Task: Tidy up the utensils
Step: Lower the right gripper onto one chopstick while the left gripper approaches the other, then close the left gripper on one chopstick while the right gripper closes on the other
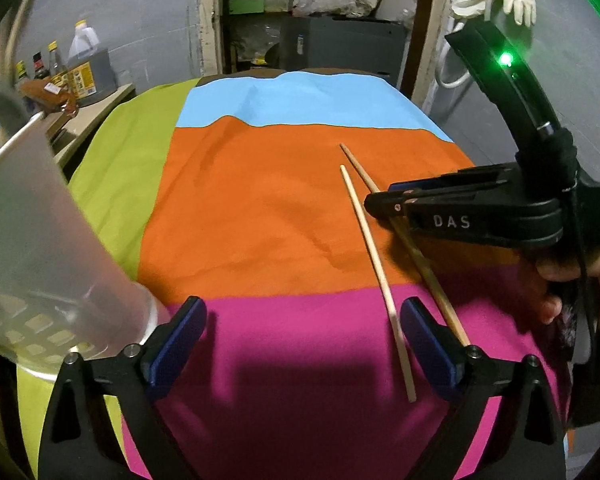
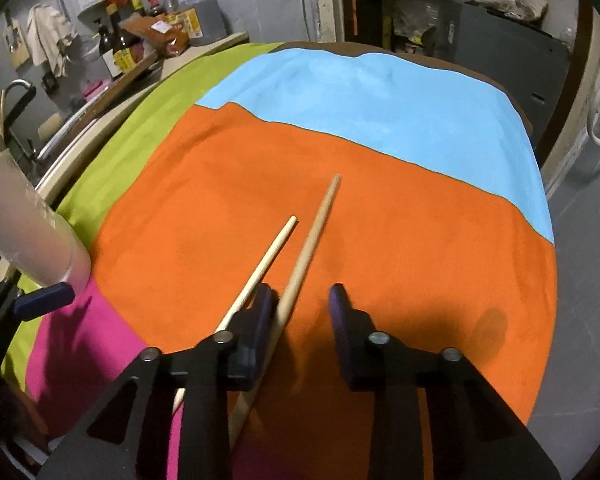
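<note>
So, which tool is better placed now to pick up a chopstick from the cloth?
The right tool. It is open and low over the cloth, with one chopstick between its fingers. The left tool is open too, but both chopsticks lie at its right finger, outside its gap.

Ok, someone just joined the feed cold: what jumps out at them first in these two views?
Probably the colour-block cloth, with orange, blue, pink and lime panels filling both views. Next, the two wooden chopsticks lying near each other on the orange and pink panels, with the open right gripper low over them, one stick between its fingers. At far left, a frosted translucent cup sits very close to the open left gripper.
</note>
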Tool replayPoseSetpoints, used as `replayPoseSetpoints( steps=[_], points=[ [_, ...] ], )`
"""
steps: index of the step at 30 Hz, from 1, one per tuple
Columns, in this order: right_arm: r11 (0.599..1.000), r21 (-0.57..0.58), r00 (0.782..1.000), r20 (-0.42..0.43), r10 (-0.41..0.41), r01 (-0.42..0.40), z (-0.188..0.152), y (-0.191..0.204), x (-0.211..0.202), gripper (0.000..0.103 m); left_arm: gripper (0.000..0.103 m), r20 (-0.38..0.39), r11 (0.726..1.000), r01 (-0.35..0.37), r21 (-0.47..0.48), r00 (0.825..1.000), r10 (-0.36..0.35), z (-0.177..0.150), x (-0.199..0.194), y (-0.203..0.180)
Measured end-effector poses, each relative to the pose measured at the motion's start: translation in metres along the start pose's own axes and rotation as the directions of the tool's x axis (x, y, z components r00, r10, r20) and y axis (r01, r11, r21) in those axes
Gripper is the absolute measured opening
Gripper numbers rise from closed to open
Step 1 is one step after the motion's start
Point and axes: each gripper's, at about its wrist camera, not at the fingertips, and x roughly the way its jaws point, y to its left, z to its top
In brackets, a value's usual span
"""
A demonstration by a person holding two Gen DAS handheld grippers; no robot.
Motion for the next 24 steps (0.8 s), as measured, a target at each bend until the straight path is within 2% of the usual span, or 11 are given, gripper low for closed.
replayPoseSetpoints(
  steps=[2, 6, 14, 24],
  points=[
    [1.0, 0.005, 1.0, -0.005, 0.014, -0.014, -0.001, -0.004, -0.001, 0.012, 0.085, -0.008, 1.0, 0.01, 0.012, 1.0, -0.01, 0.002, 0.004, -0.002],
    [1.0, 0.014, 1.0, -0.006, 0.026, -0.026, -0.009, -0.016, -0.008, 0.012, 0.076, -0.026, 0.998, 0.048, 0.027, 0.999, -0.047, 0.009, 0.012, -0.005],
    [0.998, 0.045, 0.999, -0.009, 0.034, -0.034, -0.026, -0.032, -0.022, 0.012, 0.05, -0.094, 0.992, 0.123, 0.027, 0.988, -0.12, 0.033, 0.037, -0.01],
    [0.996, 0.088, 0.999, -0.016, 0.032, -0.03, -0.027, -0.043, -0.023, 0.011, 0.03, -0.148, 0.99, 0.141, 0.019, 0.98, -0.137, 0.062, 0.062, -0.011]
  ],
)
